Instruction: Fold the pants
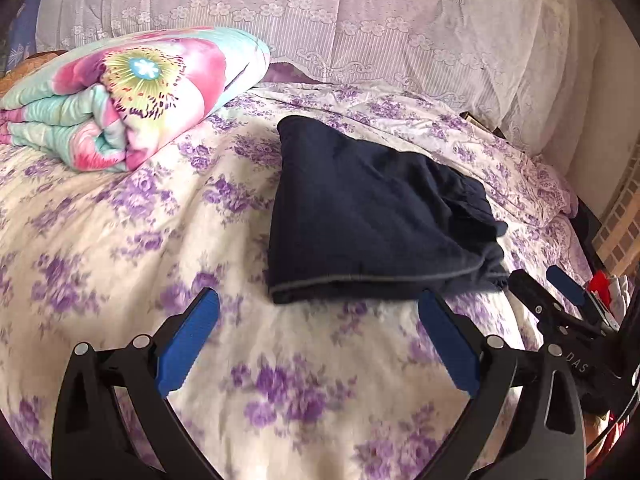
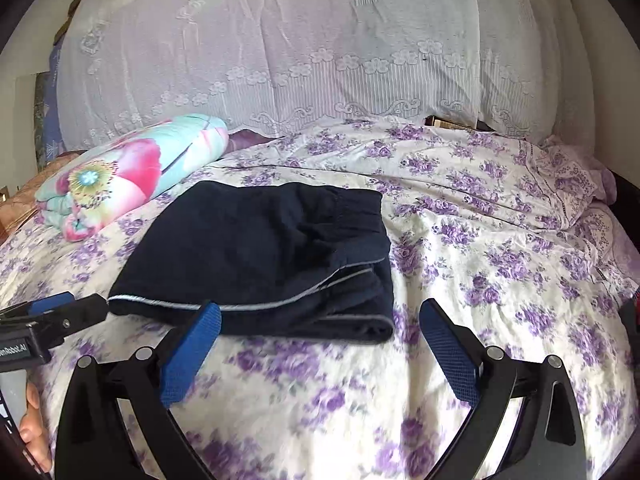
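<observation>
Dark navy pants (image 1: 360,216) lie folded into a compact bundle on the bed, with a grey piped seam along the near edge; they also show in the right wrist view (image 2: 264,256). My left gripper (image 1: 320,304) is open and empty, just short of the bundle's near edge. My right gripper (image 2: 320,316) is open and empty, its left fingertip overlapping the near edge of the bundle. The right gripper shows at the right of the left wrist view (image 1: 540,280), and the left gripper at the left of the right wrist view (image 2: 76,308).
The bed has a white sheet with purple flowers (image 1: 120,240). A folded pink and teal floral quilt (image 1: 132,92) lies at the back left. A white lace cover (image 1: 360,20) hangs behind the bed. A brick-pattern surface (image 1: 624,216) is at the far right.
</observation>
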Demonstrator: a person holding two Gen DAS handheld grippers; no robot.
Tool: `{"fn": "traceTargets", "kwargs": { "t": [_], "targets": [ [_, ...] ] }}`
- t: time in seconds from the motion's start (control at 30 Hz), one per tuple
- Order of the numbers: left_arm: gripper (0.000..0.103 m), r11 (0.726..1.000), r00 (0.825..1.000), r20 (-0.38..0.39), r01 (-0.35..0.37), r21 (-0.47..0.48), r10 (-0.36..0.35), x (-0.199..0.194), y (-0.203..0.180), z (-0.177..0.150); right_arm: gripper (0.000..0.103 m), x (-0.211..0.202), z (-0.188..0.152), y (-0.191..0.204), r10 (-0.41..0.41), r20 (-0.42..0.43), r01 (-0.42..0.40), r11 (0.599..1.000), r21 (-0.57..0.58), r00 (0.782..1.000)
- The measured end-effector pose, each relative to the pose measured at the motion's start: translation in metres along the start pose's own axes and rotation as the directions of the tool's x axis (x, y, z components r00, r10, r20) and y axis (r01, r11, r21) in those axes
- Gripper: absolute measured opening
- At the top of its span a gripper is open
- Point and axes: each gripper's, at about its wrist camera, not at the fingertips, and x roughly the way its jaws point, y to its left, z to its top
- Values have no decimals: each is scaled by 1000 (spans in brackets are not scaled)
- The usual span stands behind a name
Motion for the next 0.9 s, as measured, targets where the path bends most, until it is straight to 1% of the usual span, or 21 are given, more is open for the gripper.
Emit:
{"fn": "traceTargets", "kwargs": {
  "t": [0.1,0.23,0.43,0.57,0.63,0.73,0.83,0.9],
  "targets": [
    [97,1000,1000,-1,0,18,0,-23,-7,-20,99,-27,-13,9,-5,8,6,999,-33,1000],
    [97,1000,1000,-13,4,27,-4,-38,-15,-43,99,-65,-28,12,6,27,-5,999,-43,1000],
    [97,999,997,-66,39,-27,-41,-52,-18,-70,99,-104,-45,1,30,56,-30,1000,-8,998],
    [97,995,989,-124,72,-66,-79,-65,-22,-97,99,-121,-46,-6,46,93,-47,999,3,995],
    [97,993,986,-134,86,-76,-95,-78,-26,-112,99,-130,-44,-9,55,117,-57,998,9,992],
    [98,989,984,-130,113,-98,-125,-99,-31,-134,99,-143,-38,-14,63,158,-69,997,28,985],
    [98,986,985,-114,119,-116,-132,-121,-34,-151,99,-152,-34,-19,59,192,-68,997,39,980],
    [98,987,987,-96,120,-105,-130,-134,-37,-156,99,-155,-33,-22,44,204,-54,998,42,978]
  ]
}}
